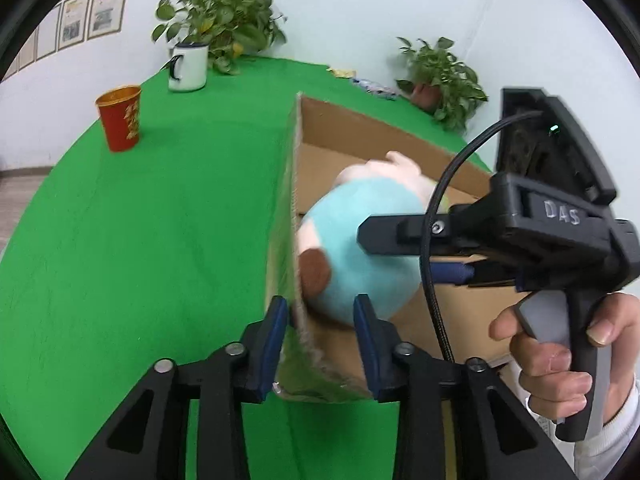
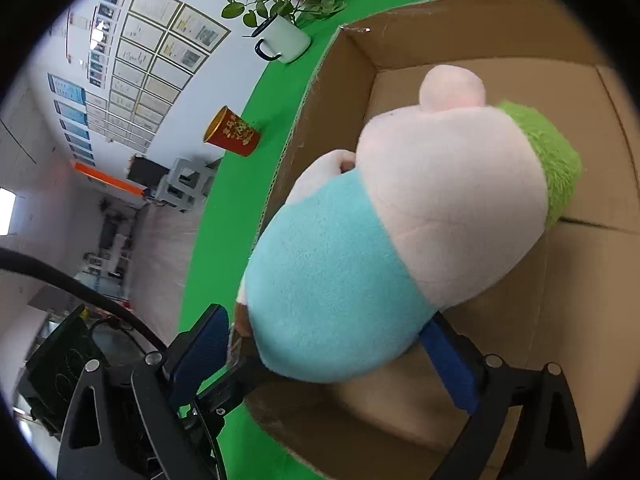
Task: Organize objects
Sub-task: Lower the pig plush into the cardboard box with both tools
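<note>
R tongs (image 2: 328, 344) round fuzzy plush (image 2: 360, 248), cardboard box (image 2: 580, 280).

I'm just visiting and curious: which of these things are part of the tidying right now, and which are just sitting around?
In use: plush toy, cardboard box, right gripper, left gripper.

Lying about: red cup, white mug, potted plants, green tablecloth.

Counts on the green table

One cardboard box (image 1: 360, 132), one plush toy (image 1: 360, 248), one red cup (image 1: 120, 118), one white mug (image 1: 189, 66), two potted plants (image 1: 220, 20) (image 1: 440, 76).
</note>
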`<state>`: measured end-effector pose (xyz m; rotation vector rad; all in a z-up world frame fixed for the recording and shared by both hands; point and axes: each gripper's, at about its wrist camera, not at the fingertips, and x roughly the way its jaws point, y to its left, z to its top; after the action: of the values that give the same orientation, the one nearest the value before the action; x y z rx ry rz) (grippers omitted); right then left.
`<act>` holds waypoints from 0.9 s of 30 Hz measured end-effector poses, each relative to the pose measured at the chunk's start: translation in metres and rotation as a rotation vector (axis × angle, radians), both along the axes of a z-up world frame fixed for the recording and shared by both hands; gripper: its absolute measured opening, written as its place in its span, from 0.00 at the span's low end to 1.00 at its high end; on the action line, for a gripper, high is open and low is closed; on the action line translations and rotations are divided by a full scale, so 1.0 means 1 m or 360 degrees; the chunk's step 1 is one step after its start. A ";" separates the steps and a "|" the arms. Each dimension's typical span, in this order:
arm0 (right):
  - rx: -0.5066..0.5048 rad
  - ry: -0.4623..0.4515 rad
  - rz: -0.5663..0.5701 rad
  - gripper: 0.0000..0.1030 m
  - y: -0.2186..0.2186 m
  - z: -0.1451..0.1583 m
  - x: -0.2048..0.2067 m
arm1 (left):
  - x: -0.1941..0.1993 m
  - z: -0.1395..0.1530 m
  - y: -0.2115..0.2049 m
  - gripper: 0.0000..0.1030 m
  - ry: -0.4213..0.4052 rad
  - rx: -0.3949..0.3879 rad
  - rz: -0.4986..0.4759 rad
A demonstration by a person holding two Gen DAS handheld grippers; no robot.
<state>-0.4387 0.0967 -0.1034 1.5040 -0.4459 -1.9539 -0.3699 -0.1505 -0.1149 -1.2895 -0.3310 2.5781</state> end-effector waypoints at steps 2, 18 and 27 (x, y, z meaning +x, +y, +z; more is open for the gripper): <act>-0.0021 0.0003 -0.0014 0.94 0.005 0.002 -0.001 | 0.001 -0.004 -0.003 0.18 -0.0015 0.0016 0.0024; 0.0213 0.0190 -0.0065 0.84 -0.001 -0.001 0.001 | 0.040 0.004 0.000 0.10 0.0081 0.0097 0.0027; 0.0116 0.0049 0.0341 0.73 0.009 0.011 0.022 | 0.070 0.026 -0.027 0.10 0.0137 0.0209 0.0074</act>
<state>-0.4165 0.1054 -0.0924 1.4981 -0.1930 -1.8392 -0.3002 -0.1775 -0.0887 -1.1355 -0.5102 2.5924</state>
